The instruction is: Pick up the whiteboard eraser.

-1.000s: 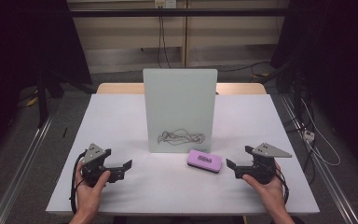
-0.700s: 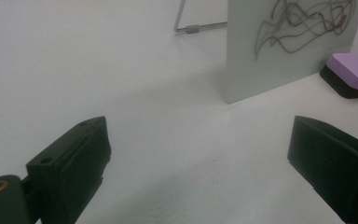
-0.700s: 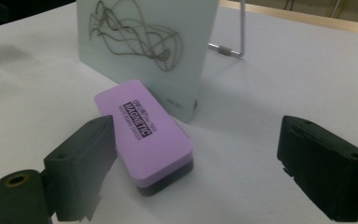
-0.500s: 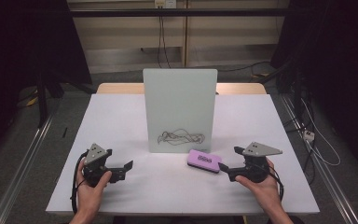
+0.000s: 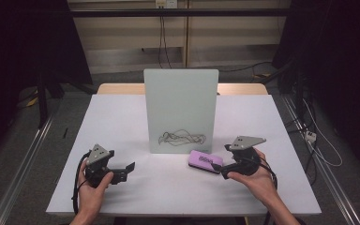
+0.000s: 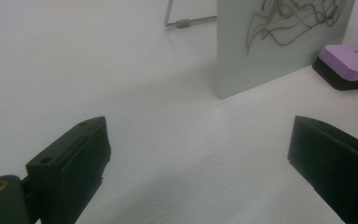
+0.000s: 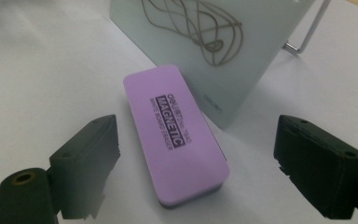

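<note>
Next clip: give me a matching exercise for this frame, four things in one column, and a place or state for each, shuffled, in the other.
Things:
1. eraser
2. board
3. left hand-held gripper
4. scribble

Places or states:
A. stands upright mid-table
B. open over bare table, nothing between its jaws
C. purple, lies flat at the board's foot
D. drawn low on the board

Pairs: 1-C, 2-A, 3-B, 4-D

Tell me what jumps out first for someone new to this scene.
A pale board stands upright mid-table with a dark scribble low on its face. A purple eraser lies flat just in front of it, and the right gripper has its open jaws either side of the eraser's near end, not yet touching.
</note>
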`<state>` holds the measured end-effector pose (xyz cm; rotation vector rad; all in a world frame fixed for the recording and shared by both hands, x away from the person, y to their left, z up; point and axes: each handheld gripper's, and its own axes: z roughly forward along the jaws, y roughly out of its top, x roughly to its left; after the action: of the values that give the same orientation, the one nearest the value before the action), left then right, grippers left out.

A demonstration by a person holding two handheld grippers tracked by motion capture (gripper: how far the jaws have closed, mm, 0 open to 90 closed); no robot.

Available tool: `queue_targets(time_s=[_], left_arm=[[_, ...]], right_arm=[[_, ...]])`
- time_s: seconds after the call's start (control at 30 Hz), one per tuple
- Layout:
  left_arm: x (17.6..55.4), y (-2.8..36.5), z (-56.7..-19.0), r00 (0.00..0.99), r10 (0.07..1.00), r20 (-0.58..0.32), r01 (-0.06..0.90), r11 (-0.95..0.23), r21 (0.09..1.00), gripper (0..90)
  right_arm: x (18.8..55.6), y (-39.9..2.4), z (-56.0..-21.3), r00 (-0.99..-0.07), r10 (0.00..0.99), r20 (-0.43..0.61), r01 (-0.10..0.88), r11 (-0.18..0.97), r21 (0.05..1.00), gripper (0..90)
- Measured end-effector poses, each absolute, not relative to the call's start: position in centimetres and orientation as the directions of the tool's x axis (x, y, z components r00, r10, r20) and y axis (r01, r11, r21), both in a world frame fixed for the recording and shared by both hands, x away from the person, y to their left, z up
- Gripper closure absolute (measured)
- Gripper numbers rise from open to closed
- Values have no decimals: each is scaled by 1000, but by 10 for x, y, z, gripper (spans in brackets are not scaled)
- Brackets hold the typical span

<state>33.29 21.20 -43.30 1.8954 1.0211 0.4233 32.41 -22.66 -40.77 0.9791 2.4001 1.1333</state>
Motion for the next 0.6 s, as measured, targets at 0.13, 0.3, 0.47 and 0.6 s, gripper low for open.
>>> queue_targets(time_s=[0.13, 0.3, 0.47, 0.6], left_arm=[[332, 213, -433, 594, 797, -110, 481, -242, 843, 56], [334, 211, -434, 595, 795, -115, 486, -242, 840, 56], [333, 210, -435, 592, 798, -110, 489, -248, 837, 58], [334, 211, -435, 592, 799, -108, 488, -249, 836, 60]], right_arm=[[329, -220, -410, -730, 683, 40, 467, 455, 758, 166], [334, -212, -412, -762, 647, 27, 464, 516, 720, 190], [341, -203, -413, -799, 601, 1, 446, 593, 671, 213], [350, -195, -410, -838, 545, -12, 426, 669, 610, 270]])
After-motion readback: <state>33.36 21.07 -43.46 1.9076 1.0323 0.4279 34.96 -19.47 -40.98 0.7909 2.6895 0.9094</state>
